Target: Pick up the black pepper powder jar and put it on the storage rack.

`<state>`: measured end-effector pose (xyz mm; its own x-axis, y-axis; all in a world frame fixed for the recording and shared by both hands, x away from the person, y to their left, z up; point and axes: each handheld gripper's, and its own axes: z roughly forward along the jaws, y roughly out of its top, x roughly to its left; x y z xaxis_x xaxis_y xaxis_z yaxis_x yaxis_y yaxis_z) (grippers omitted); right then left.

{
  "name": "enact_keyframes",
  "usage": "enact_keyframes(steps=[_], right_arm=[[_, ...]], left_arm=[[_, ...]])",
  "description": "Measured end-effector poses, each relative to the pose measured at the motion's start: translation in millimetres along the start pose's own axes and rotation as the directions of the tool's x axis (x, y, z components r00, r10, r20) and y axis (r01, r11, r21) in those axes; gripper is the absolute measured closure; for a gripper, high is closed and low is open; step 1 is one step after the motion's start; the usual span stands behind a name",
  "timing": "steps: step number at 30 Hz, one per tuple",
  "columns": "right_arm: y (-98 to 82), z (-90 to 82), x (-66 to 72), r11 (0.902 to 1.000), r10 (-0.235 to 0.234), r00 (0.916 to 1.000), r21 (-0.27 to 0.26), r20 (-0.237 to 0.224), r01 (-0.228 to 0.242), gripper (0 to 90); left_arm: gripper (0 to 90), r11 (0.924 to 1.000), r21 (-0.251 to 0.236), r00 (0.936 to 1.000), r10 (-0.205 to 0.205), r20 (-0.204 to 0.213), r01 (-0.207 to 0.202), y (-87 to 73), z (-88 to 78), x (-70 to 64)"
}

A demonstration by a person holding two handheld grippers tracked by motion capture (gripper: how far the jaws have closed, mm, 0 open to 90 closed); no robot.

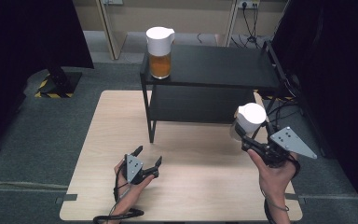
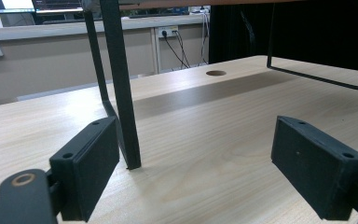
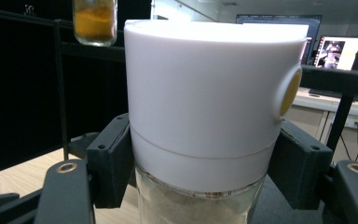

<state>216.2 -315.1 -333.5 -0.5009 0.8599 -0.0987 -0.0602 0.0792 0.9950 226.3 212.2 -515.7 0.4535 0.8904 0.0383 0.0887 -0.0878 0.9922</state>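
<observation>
Left hand-held gripper: rests low on the front left of the pale wooden surface, its two black jaws spread wide apart with nothing between them.
Left gripper view: the jaws frame bare wood, and a black leg of the rack stands just ahead of the left jaw.
Rack: a black two-level shelf standing at the back of the surface.
Orange jar: upright on the left end of the top shelf, with a white lid and orange powder inside.
Pale jar: held up off the surface at the right, near the right end of the rack; it has a broad white lid and a glass body with pale contents.
Right hand-held gripper: closed around the pale jar, one jaw pressing each side just below the lid, seen close in the right gripper view.
</observation>
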Motion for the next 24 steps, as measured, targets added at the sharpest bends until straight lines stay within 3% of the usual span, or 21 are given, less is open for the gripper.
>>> enact_keyframes(steps=[24], right_arm=[[45.4,8.8,-13.2,0.9984,-0.006,0.9997,-0.056,0.025,0.008,30.7]], left_arm=[[14.6,1.0000,0.001,1.0000,0.000,-0.002,0.000,0.2,-0.1,-0.3]])
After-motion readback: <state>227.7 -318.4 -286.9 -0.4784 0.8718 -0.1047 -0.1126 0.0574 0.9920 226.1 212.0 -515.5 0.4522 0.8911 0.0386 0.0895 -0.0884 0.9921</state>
